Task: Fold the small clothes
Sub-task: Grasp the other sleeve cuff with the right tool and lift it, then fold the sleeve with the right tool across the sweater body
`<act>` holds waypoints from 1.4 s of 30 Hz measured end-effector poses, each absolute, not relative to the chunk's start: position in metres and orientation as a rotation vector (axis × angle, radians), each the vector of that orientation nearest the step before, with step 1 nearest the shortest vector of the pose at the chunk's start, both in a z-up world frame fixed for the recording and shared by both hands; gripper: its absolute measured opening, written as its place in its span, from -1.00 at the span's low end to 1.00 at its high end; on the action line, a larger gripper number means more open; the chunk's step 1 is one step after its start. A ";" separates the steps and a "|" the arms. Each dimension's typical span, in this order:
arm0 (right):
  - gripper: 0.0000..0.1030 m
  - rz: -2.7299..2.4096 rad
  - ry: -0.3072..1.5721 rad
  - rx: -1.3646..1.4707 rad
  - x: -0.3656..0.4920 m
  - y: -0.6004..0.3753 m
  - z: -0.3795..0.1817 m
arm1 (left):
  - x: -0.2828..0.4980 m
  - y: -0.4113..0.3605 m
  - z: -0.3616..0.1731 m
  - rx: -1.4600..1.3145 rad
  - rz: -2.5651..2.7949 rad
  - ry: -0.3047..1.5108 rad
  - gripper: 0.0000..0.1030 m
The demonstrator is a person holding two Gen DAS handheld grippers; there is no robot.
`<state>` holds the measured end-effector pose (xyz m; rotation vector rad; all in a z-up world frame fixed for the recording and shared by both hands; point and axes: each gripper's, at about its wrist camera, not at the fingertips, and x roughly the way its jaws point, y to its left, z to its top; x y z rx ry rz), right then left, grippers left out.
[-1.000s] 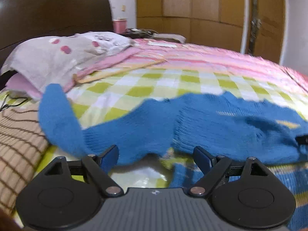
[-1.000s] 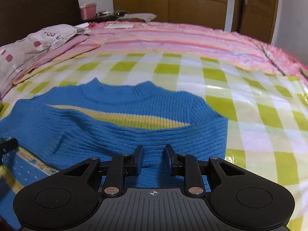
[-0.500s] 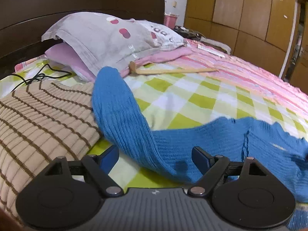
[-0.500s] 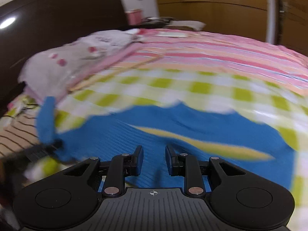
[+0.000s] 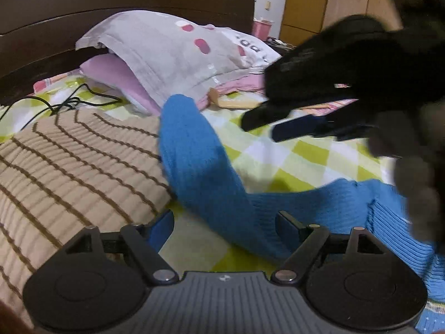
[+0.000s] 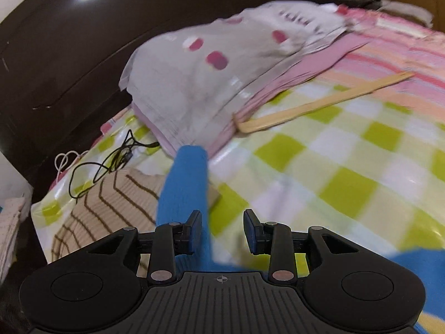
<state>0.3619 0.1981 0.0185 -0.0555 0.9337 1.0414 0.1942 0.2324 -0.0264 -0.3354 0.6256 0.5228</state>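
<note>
One blue sweater point(image 5: 211, 183), one sleeve stretched out. One beige brown-striped knit point(image 5: 69, 167) beside it. One bed point(image 5: 300, 161) with a green-checked cover. One grey pillow point(image 5: 167, 53) with pink spots, one pink pillow point(image 5: 122, 80) under it. One wooden stick point(image 6: 319, 103). One black cable point(image 5: 69, 101). One pink box point(image 5: 261, 26). Two hand-held grippers: left point(image 5: 222, 222), right point(image 6: 222, 231).

Bed point(image 6: 347, 189) in green-checked cover: blue sweater point(image 5: 200, 167) sprawled at six o'clock, striped beige knit point(image 5: 69, 167) at nine, grey pillow point(image 5: 167, 53) at twelve, black cable point(image 6: 111, 161) alongside.
</note>
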 end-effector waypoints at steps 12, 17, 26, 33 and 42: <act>-0.34 1.137 1.041 0.016 0.391 0.257 -0.014 | 0.191 0.245 -0.026 -0.393 0.529 0.631 0.64; -0.38 1.149 1.010 -0.072 0.385 0.272 -0.015 | 0.192 0.246 -0.026 -0.402 0.524 0.630 0.62; -0.79 1.153 0.956 -0.134 0.376 0.273 -0.004 | 0.192 0.244 -0.028 -0.393 0.523 0.634 0.62; -0.85 1.058 0.856 -0.115 0.377 0.236 0.033 | 0.193 0.238 -0.027 -0.369 0.502 0.613 0.62; -0.86 0.879 0.759 0.056 0.385 0.141 0.069 | 0.199 0.222 -0.029 -0.316 0.435 0.598 0.63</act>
